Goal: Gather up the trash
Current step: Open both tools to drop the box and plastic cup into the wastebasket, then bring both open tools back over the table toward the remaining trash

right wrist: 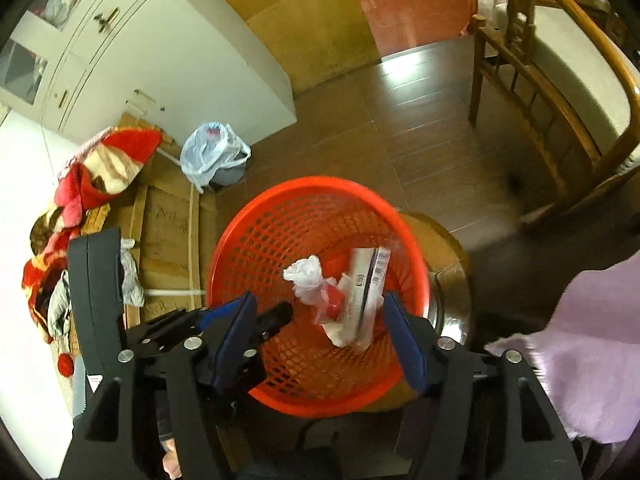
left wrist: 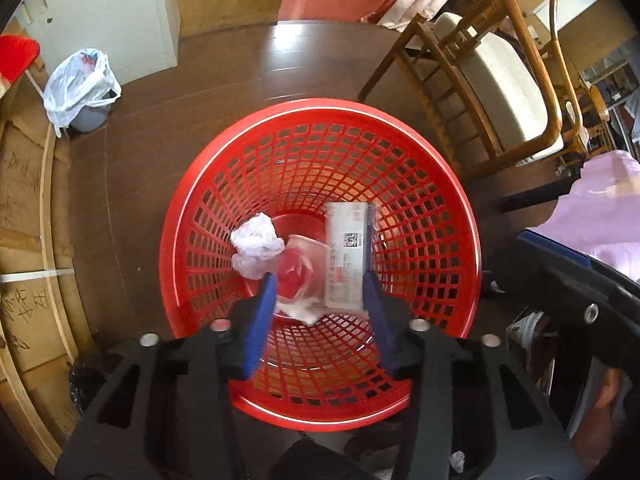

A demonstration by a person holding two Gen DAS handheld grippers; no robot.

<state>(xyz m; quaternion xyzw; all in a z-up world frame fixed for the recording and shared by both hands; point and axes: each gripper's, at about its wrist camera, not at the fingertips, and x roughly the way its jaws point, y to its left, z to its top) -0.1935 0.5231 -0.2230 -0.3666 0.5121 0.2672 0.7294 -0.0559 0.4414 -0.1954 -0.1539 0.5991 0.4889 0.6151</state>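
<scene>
A red mesh trash basket (left wrist: 420,184) stands on the dark floor below both grippers; it also shows in the right wrist view (right wrist: 280,216). Inside lie a crumpled white plastic bag (left wrist: 256,240) (right wrist: 304,274), a clear cup with something red in it (left wrist: 298,268) (right wrist: 334,300), white tissue (left wrist: 302,311) and a white printed carton (left wrist: 347,256) (right wrist: 368,280). The carton looks blurred. My left gripper (left wrist: 320,284) is open above the basket, holding nothing. My right gripper (right wrist: 320,304) is open above it too, also holding nothing.
A small bin lined with a white plastic bag (left wrist: 82,88) (right wrist: 214,154) stands by a white cabinet (right wrist: 168,56). A wooden chair with a white cushion (left wrist: 496,76) is at the right. Cardboard (left wrist: 24,216) and red blankets (right wrist: 88,176) lie at the left.
</scene>
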